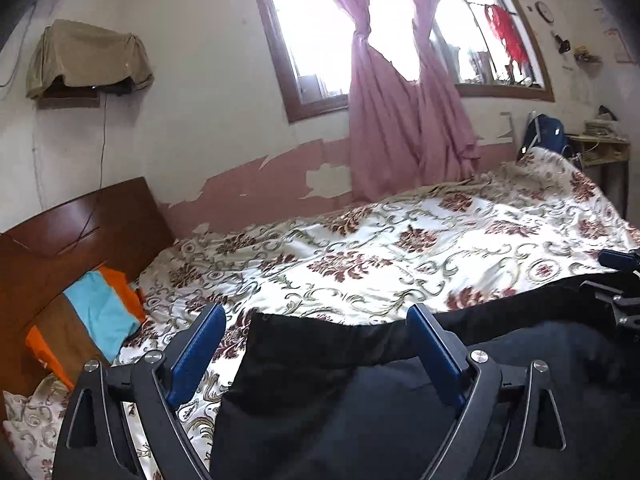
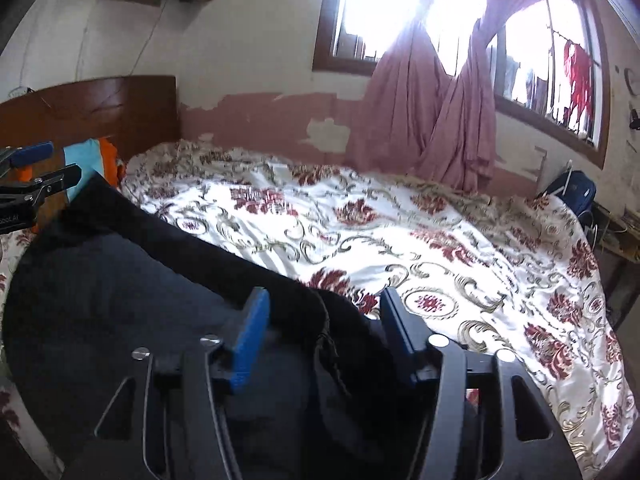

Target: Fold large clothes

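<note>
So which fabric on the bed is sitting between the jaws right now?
The dark garment, plain navy-black, lies between both open pairs of jaws. The floral bedspread lies beneath it, and the orange, blue and brown striped cloth sits apart by the headboard.

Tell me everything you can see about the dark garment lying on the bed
The dark garment is large, black to dark navy, of soft, matte cloth. It lies spread along the near edge of the floral bedspread, with an upper layer folded over and a rumpled, thicker end on the right. The left tool is open with its blue fingers straddling one corner; the right tool is open over the bunched opposite end. Whether either finger touches the cloth cannot be told. What kind of garment it is cannot be told.
</note>
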Demonstrator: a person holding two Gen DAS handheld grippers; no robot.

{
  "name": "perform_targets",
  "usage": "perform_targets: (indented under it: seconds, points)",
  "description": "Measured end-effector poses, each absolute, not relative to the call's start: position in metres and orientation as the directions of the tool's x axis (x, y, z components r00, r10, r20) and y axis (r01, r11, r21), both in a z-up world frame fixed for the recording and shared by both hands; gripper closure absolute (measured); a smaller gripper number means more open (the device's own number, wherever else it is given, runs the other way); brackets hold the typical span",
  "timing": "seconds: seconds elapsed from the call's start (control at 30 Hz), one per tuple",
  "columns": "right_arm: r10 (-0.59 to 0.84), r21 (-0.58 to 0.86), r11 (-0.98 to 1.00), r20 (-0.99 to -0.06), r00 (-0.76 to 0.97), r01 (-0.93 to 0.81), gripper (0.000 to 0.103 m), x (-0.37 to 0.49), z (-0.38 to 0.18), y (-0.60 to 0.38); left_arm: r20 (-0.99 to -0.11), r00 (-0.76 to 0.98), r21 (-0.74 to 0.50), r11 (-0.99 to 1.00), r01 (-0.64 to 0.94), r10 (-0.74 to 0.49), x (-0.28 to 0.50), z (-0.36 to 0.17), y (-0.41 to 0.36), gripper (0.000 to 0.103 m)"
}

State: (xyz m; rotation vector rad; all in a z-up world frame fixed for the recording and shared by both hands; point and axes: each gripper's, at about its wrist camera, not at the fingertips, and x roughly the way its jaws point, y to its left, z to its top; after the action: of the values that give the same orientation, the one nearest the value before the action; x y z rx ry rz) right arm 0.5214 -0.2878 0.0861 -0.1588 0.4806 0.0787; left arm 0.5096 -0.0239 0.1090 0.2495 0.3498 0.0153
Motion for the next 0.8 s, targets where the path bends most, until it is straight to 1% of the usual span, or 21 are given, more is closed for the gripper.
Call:
perform_targets:
  seconds: [0.03,0.07,0.1,0.13,0.27,0.4,0.5,0.6,0.7,0.8]
  points:
    - [0.038,-0.133,0.985,-0.461,0.887,-0.111,0.040,0.518,0.088,-0.288,-0.337,0.940,0.252,0.967,0.030,0.058,0.506,0.111,-0.026,0.012]
    - [0.044,-0.130,0.985,-0.450,0.892,-0.114,0.036,0.510,0.093,-0.288,-0.337,0.940,0.260,0.964,0.047,0.045,0.498,0.112,-0.029,0.012]
    - [0.051,-0.126,0.985,-0.444,0.895,-0.119,0.029,0.505,0.095,-0.289,-0.337,0.941,0.264,0.962,0.064,0.030,0.493,0.111,-0.031,0.012]
    - [0.065,-0.118,0.985,-0.437,0.897,-0.129,0.023,0.497,0.097,-0.290,-0.338,0.941,0.268,0.960,0.083,0.013,0.486,0.109,-0.033,0.011]
    - [0.120,-0.075,0.982,-0.448,0.886,-0.171,0.021,0.472,0.090,-0.293,-0.368,0.928,0.260,0.951,0.168,-0.064,0.457,0.087,-0.037,0.009]
    - [0.165,-0.081,0.968,-0.505,0.847,-0.237,0.021,0.452,0.058,-0.284,-0.443,0.887,0.231,0.939,0.254,-0.131,0.437,0.048,-0.040,0.009]
    - [0.155,-0.115,0.959,-0.551,0.820,-0.259,0.021,0.457,0.033,-0.276,-0.480,0.870,0.279,0.920,0.274,-0.113,0.440,0.021,-0.047,0.009]
    - [0.155,-0.091,0.963,-0.580,0.800,-0.252,0.021,0.473,0.018,-0.274,-0.482,0.871,0.281,0.924,0.259,-0.098,0.452,0.010,-0.050,0.007]
    - [0.125,-0.109,0.969,-0.562,0.818,-0.223,0.021,0.484,0.015,-0.271,-0.462,0.880,0.244,0.939,0.244,-0.109,0.464,0.007,-0.048,0.006]
    - [0.092,-0.144,0.968,-0.552,0.829,-0.204,0.021,0.495,0.014,-0.267,-0.447,0.888,0.244,0.941,0.235,-0.106,0.477,0.006,-0.049,0.005]
